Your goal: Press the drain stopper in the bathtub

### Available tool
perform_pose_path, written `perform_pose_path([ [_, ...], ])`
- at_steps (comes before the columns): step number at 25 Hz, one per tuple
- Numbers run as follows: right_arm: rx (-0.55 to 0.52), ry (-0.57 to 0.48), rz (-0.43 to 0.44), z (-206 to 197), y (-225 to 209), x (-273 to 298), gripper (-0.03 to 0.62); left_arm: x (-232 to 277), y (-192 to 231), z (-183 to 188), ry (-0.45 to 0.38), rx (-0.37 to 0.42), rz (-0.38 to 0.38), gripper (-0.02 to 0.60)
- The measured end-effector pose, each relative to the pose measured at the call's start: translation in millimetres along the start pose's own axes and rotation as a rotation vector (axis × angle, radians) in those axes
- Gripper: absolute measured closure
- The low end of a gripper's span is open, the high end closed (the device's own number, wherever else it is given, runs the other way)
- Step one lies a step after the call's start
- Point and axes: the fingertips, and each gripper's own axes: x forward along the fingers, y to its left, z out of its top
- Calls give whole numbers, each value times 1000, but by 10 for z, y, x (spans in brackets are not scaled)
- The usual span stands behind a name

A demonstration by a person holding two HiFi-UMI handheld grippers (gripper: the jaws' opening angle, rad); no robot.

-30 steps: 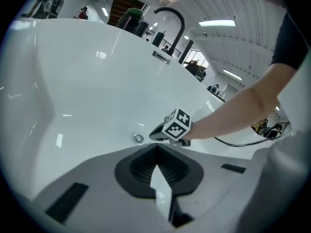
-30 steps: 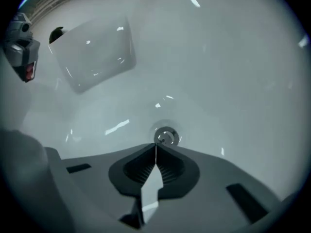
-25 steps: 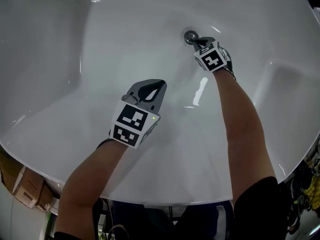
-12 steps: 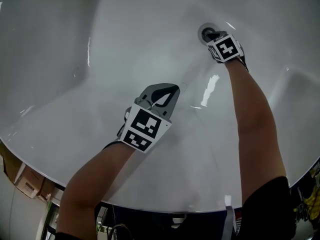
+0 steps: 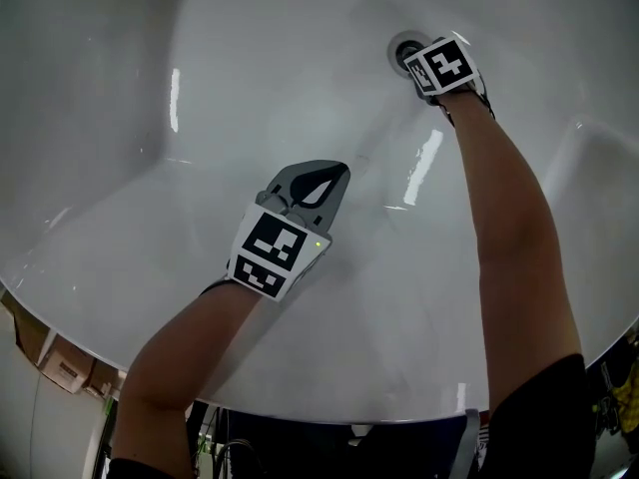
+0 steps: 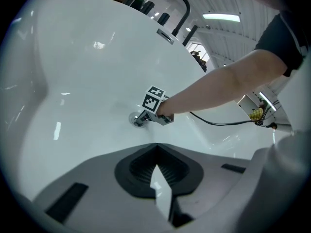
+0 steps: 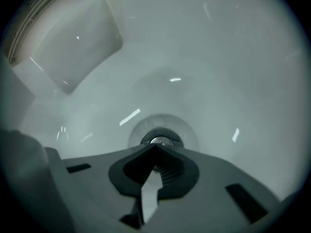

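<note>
The round metal drain stopper (image 5: 401,47) sits in the floor of the white bathtub (image 5: 240,78). My right gripper (image 5: 412,60) is shut, its joined tips down on the stopper, and its marker cube hides part of the drain. In the right gripper view the stopper (image 7: 159,140) lies right at the closed tips of my right gripper (image 7: 155,146). My left gripper (image 5: 337,170) hovers shut and empty over the tub's middle, well short of the drain. From the left gripper view, past that gripper's tips (image 6: 155,145), the right gripper (image 6: 142,120) meets the drain (image 6: 135,120).
The tub walls curve up on all sides, with a recessed step (image 7: 82,42) in one wall. A black faucet (image 6: 177,4) stands on the far rim. A black cable (image 6: 214,123) trails from the right arm. Cardboard boxes (image 5: 50,362) sit outside the near rim.
My right gripper has moved from just beside the drain onto the stopper. The left gripper stays over the tub's middle, still shut.
</note>
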Motion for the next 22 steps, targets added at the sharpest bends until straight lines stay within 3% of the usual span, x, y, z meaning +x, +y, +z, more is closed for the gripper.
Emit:
perform_pose_path([
  [3,46,-35,-34,14,-4,37,579,-4,10,6,23,32,19,574],
  [5,187,-103,-63,2,-31,14,577,-60,-86,92,24,65,18,574],
  [7,380,-231,-32,29,-38,-181,579,-183,-260,254,8,111,-2,574],
  [9,468,-384,13,53,36,-590,579,-367,-413,449,-24,141,-13,574],
  [14,396,-606,79,-200,603,-2001,577,-943,-715,942,-146,112,28,574],
  [22,429,-844,95,-411,1294,-4343,577,-1911,-1343,1518,-260,56,77,574],
])
